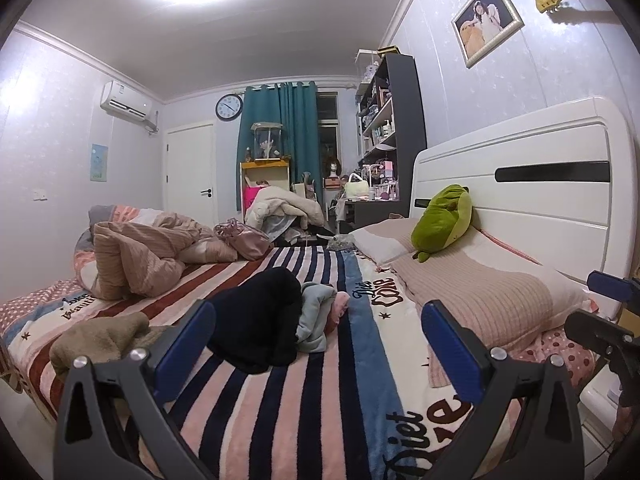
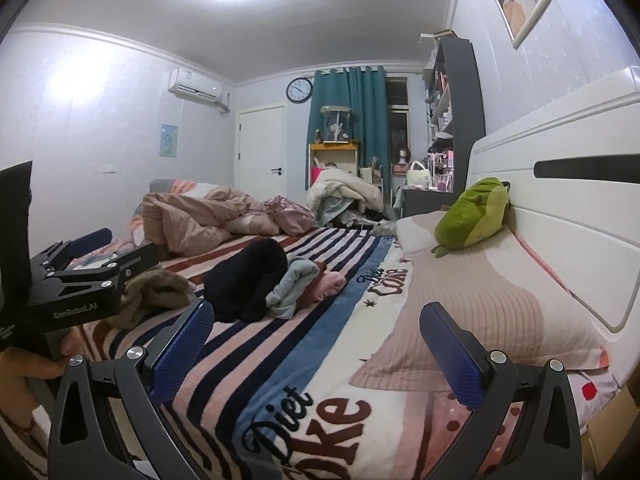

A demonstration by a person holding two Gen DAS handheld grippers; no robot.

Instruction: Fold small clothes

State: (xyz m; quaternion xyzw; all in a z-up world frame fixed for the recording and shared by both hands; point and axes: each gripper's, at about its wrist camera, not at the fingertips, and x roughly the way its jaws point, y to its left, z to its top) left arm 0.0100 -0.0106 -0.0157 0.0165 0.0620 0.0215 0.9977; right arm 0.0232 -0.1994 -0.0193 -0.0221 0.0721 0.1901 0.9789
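Left wrist view shows the striped plush blanket (image 1: 280, 408) spread under my jaws, dark, pink and blue bands running away ahead. Right of my jaws lies a ribbed beige pillow (image 1: 480, 292). Ahead, just beyond my left fingertip, sits the heap of small clothes: a black knit garment (image 1: 256, 320), a pale blue-grey folded cloth (image 1: 316, 312) touching its right side, and a small pink piece (image 1: 340, 306) beyond that. My left gripper (image 1: 320, 344) gapes wide, holding nothing. My right gripper (image 2: 316, 340) also stands wide and bare, the heap ahead-left.
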